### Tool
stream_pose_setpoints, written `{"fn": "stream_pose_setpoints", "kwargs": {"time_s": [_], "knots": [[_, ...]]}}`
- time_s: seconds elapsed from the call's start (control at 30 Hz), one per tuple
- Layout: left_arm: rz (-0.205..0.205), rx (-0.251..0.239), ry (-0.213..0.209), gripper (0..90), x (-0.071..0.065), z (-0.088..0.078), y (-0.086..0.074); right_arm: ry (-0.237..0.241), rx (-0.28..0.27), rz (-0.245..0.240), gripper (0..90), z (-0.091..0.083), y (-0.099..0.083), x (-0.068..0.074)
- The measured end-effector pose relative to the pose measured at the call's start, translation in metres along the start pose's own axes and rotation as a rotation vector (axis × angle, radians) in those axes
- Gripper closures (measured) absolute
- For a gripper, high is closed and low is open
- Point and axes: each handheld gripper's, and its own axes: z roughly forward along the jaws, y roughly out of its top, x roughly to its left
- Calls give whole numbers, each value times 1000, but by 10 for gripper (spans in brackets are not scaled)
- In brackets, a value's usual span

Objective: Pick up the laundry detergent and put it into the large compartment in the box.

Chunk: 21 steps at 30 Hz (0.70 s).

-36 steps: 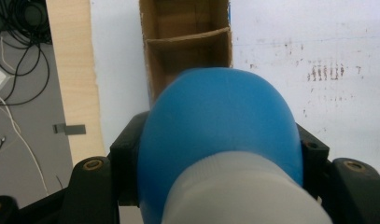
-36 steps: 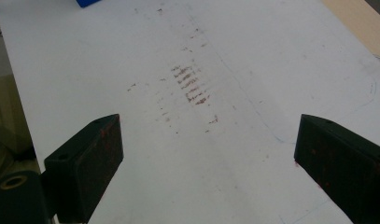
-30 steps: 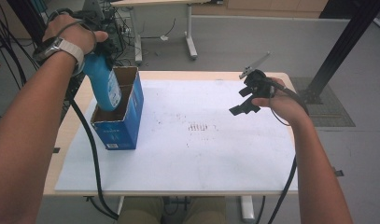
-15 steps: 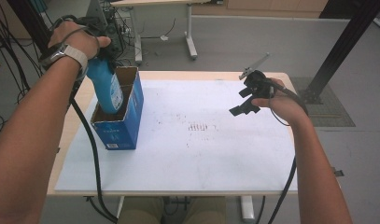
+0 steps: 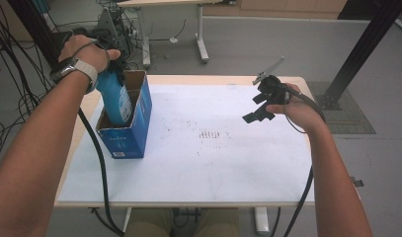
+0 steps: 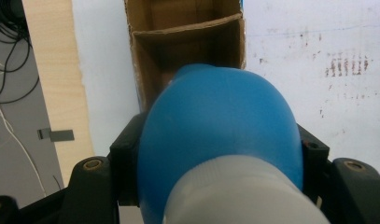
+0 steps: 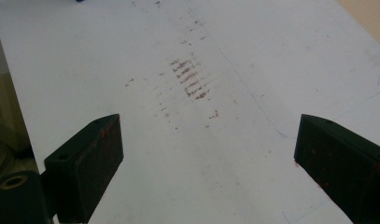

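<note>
The left gripper (image 5: 107, 66) has its jaws pinching a blue bottle (image 5: 113, 96) by the shoulder, just below the white cap (image 6: 239, 193) (the cap takes up the bottom of the left gripper view). The bottle stands nearly upright with its lower part inside an open blue cardboard box (image 5: 129, 133) at the left end of the bench (image 5: 85, 111). A pale label shows on the bottle's side in the high view, but its print is too small to read. The box's near face carries white lettering and a small white patch, equally unreadable. Seen from the left gripper view, the brown inside of the box is split by a cardboard divider (image 6: 187, 28) into two compartments, and the bottle sits over the nearer one, close to its walls on both sides.

A white sheet (image 5: 213, 163) covers most of the bench, leaving a strip of bare wood along the left and far edges. The box stands at the sheet's left border. Rows of short brown marks (image 5: 211, 134) stain the sheet near its middle.

The right gripper (image 5: 260, 108) hovers over the right part of the sheet, its jaws spread wide with nothing between them, well apart from the box. The stretch of sheet between box and right gripper is open.
</note>
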Motion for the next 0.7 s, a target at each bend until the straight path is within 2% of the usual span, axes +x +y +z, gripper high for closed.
{"fn": "stream_pose_setpoints", "kwargs": {"time_s": [0.43,0.7], "knots": [[11,14,-3,376,-4,17,4,2,6,10,79,0,-2,-1],[13,23,-2,375,-2,27,5,2,7,9,79,1,-3,-1]]}}
